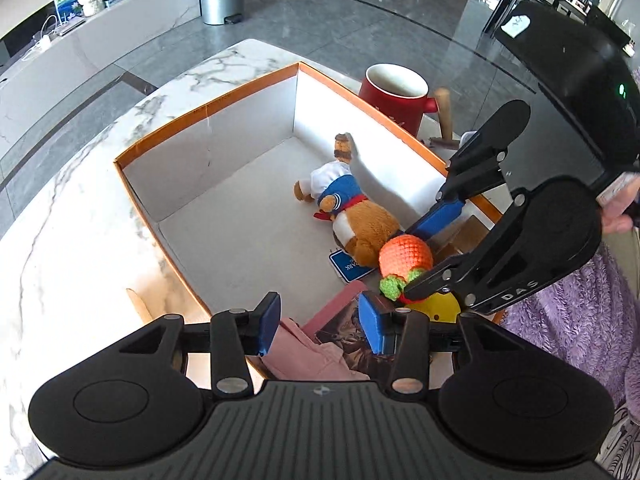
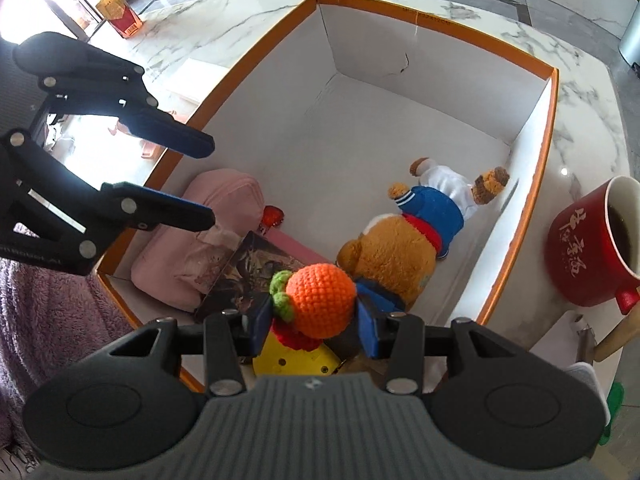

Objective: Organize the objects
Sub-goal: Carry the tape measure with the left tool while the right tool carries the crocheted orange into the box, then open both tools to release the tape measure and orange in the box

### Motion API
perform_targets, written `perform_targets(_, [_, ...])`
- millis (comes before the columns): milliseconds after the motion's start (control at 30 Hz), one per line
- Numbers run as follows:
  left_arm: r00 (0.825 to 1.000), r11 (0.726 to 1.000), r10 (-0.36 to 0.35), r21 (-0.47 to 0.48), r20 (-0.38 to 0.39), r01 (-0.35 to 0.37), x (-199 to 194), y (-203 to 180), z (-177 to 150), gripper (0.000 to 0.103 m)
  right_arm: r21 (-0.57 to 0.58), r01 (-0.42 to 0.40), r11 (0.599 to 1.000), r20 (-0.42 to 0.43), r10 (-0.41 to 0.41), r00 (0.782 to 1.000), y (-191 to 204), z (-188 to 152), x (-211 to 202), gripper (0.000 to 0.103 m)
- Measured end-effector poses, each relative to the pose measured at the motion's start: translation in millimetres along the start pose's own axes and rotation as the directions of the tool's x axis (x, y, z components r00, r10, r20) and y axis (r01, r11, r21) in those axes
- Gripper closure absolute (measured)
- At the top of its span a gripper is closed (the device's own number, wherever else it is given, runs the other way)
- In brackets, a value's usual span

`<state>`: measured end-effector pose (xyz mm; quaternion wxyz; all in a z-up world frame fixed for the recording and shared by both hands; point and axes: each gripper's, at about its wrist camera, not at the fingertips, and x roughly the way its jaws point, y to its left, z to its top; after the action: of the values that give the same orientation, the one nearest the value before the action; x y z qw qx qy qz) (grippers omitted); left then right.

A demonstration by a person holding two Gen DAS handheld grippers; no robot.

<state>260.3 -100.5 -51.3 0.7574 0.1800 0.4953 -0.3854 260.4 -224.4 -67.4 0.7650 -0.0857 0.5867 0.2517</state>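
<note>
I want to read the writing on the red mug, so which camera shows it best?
The right wrist view: the red mug turns its white lettering toward that camera, beside the box. The left wrist view shows only its rim, white inside and plain far side.

1 orange-rimmed box [image 2: 554, 120], 1 plush bear [image 2: 404, 248], 1 crochet orange [image 2: 326, 298], 1 pink pouch [image 2: 208, 240], 1 red mug [image 2: 588, 248], 2 grippers.

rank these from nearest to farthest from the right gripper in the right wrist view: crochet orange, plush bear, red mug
1. crochet orange: between the fingers of the right gripper.
2. plush bear: just beyond, lying in the box, slightly right.
3. red mug: far right, outside the box on the marble table.
</note>
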Motion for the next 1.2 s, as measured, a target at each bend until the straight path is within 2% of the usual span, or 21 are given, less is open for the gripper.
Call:
perform_targets(100, [1.0, 1.0, -0.002, -0.012, 0.014, 0.002, -12.0, -1.6, -7.4, 0.051, -0.046, 0.048, 0.998, -0.007, -0.049, 0.999, 7.9, 1.0, 6.7, 0.056])
perform_targets(367, [1.0, 1.0, 0.01, -0.023, 0.028, -0.009, -24.1, -2.8, -19.3, 0.051, -0.085, 0.079, 0.993, -0.017, -0.08, 0.997, 18.0, -0.4, 9.1, 0.053])
perform_targets(500, [0.999, 0.999, 0.019, -0.027, 0.041, -0.018, -36.5, -5.1, -26.3, 0.051, -0.092, 0.098, 0.991, 0.005, -0.098, 0.995, 21.3, -1.2, 0.2, 0.051])
perform_targets(600, [0.998, 0.999, 0.032, -0.033, 0.047, -0.03, -44.8, -7.0, -31.7, 0.051, -0.091, 0.102, 0.991, 0.013, -0.101, 0.995, 22.7, -1.9, -5.3, 0.056])
perform_targets(700, [0.998, 0.998, 0.046, -0.046, 0.045, -0.044, -51.4, -7.9, -37.5, 0.051, -0.089, 0.101, 0.991, -0.006, -0.102, 0.995, 24.4, -3.1, -2.5, 0.078])
perform_targets(733, [0.998, 0.998, 0.049, -0.047, 0.045, -0.047, -53.8, -8.5, -39.6, 0.051, -0.096, 0.114, 0.989, -0.005, -0.115, 0.993, 25.5, -3.8, -1.8, 0.08])
perform_targets(900, [0.996, 0.996, 0.066, -0.057, 0.059, -0.063, -70.2, -10.3, -51.8, 0.051, -0.074, 0.117, 0.99, -0.008, -0.118, 0.993, 24.9, -4.2, -7.5, 0.082])
perform_targets(1033, [0.991, 0.991, 0.109, -0.082, 0.072, -0.103, -89.1, -3.6, -64.3, 0.051, -0.085, 0.127, 0.988, 0.044, -0.124, 0.991, 36.7, -0.8, -30.4, 0.079])
perform_targets(1200, [0.982, 0.979, 0.173, -0.119, 0.075, -0.164, -110.9, 15.1, -88.5, 0.051, -0.13, 0.059, 0.99, 0.124, -0.043, 0.991, 66.1, 13.5, -54.4, 0.079])
